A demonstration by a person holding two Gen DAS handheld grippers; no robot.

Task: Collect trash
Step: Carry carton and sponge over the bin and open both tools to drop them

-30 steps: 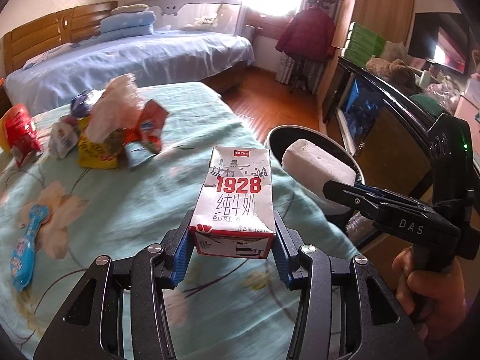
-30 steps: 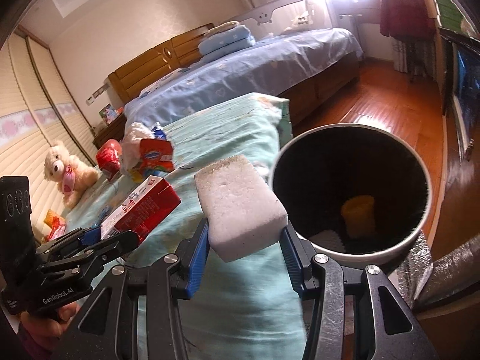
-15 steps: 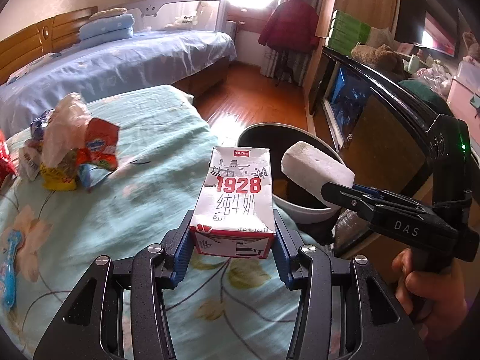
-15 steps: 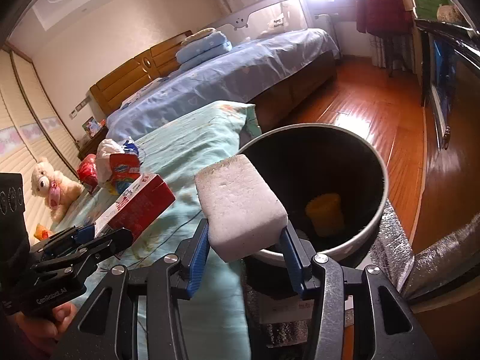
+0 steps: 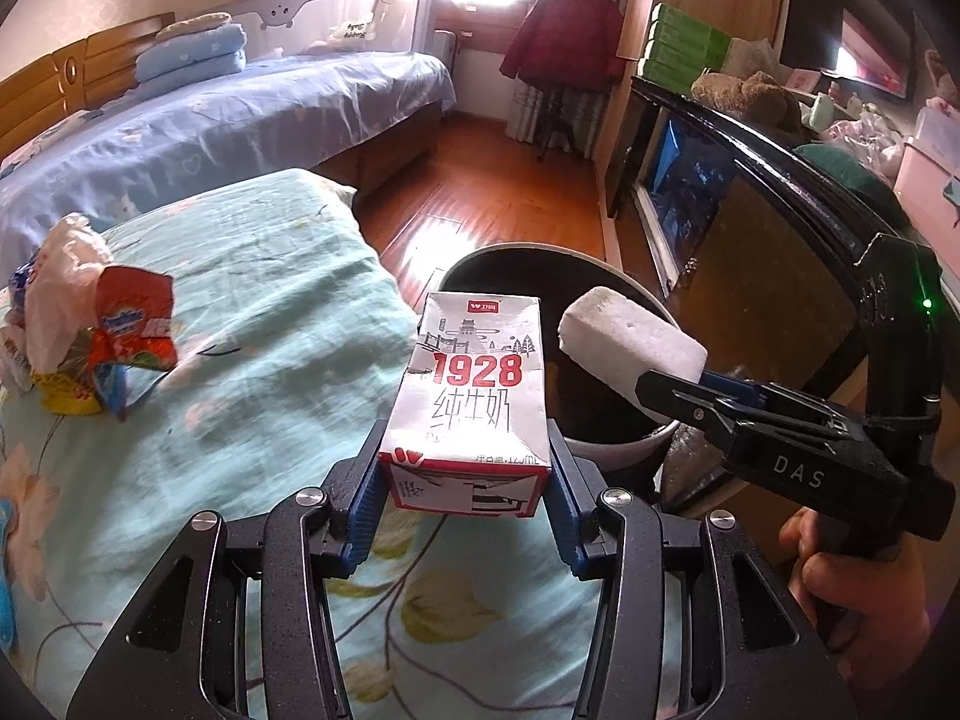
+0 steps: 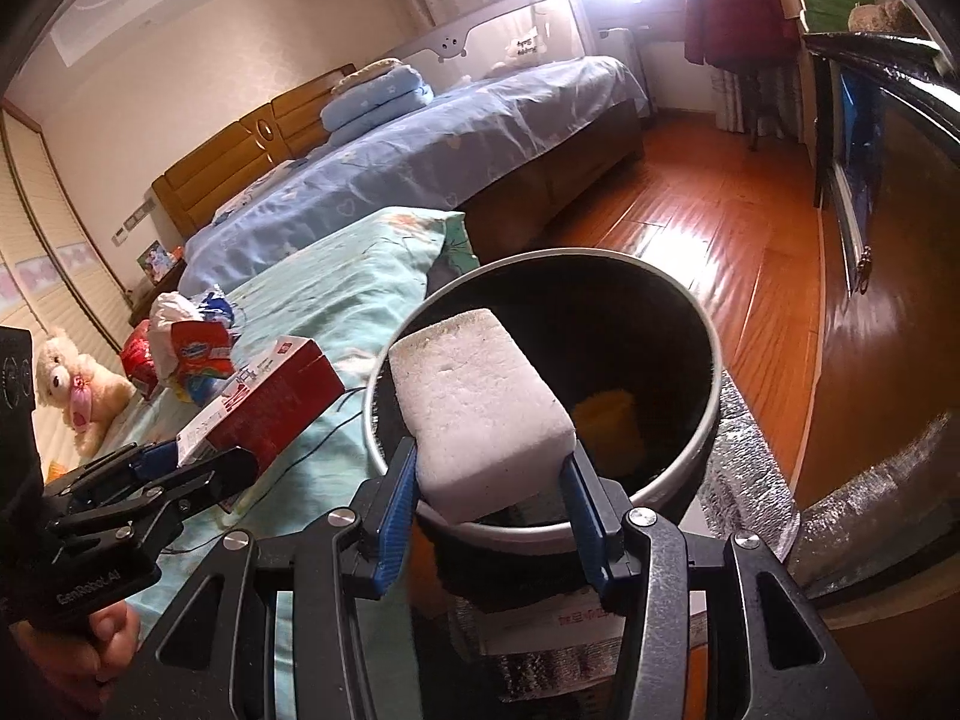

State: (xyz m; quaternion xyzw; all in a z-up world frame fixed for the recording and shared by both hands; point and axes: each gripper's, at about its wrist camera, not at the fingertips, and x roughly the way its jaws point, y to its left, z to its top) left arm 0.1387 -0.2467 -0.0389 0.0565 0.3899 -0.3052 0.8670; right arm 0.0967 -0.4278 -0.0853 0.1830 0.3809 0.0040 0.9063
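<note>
Both hands nearer bin (image 6: 711, 360), jaws tilted down, clamping carton (image 5: 474, 396); sponge (image 6: 480, 396)

Bed (image 5: 252, 276) with a pale green flowered cover (image 6: 336, 276), its near corner just beside the bin. On the cover, a heap of wrappers (image 5: 90, 330): crumpled white plastic on top, a red and blue packet torn open, a yellow one under it, a red bag (image 6: 137, 354) at the far side. A blue thing lies flat at the left edge of the left view, too cut off to name. A teddy bear (image 6: 72, 384) sits further along the same surface, well apart from the heap.

Wooden floor (image 6: 720, 240), glossy, sunlit. On it stands a round dark bin (image 6: 708, 420) with a pale rim; a yellow lump (image 6: 612, 426) rests inside at the bottom.
</note>
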